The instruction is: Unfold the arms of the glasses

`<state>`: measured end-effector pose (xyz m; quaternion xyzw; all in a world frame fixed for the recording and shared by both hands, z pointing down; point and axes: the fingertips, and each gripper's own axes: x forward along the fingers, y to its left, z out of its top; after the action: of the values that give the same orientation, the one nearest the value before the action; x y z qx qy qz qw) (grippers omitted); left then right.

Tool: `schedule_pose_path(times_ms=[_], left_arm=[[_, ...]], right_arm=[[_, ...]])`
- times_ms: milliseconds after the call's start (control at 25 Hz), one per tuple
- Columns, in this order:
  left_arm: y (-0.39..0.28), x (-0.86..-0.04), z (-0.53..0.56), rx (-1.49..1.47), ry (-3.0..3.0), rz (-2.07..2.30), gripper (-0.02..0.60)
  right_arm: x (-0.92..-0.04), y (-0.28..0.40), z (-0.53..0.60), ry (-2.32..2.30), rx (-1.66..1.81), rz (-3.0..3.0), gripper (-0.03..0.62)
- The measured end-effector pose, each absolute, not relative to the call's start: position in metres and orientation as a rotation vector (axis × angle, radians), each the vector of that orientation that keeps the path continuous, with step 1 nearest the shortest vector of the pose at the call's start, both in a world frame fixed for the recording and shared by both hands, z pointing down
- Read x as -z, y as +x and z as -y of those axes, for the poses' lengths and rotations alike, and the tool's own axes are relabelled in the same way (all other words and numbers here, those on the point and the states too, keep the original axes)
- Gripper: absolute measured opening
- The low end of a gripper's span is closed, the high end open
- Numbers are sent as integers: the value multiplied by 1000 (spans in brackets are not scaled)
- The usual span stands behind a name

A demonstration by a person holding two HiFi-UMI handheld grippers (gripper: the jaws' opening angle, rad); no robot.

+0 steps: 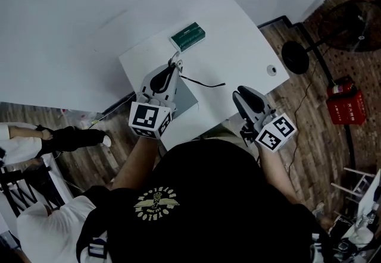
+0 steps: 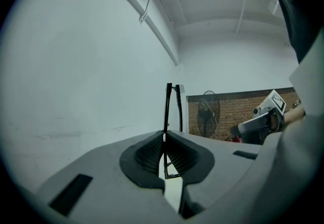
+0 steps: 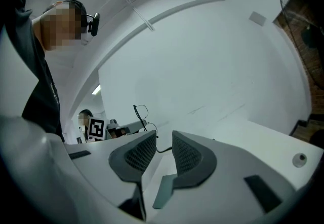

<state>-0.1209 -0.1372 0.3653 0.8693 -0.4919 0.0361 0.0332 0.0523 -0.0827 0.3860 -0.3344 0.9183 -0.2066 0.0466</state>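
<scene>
The thin black-framed glasses are lifted above the white table, and my left gripper is shut on them. One slim arm sticks out to the right from the jaws. In the left gripper view the frame stands upright out of the closed pads of my left gripper. My right gripper hovers to the right of the glasses, open and empty. From the right gripper view, the glasses show beyond its parted jaws, apart from them.
A green box lies at the table's far side, and a small round grommet sits near its right edge. A floor fan and a red box stand on the wooden floor at right. Another person is at left.
</scene>
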Motion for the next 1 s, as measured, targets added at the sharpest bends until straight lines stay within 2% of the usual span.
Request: schedule_pose_path(times_ms=[360,1000], left_arm=[[-99,-388,133,-241,2695,1437,20],[-15,-401,109,-393,2895,1209,20]], right_arm=[[-364,29,84,-957,472,-2902,84],[-369,5,82,-843,477,-2971,86]])
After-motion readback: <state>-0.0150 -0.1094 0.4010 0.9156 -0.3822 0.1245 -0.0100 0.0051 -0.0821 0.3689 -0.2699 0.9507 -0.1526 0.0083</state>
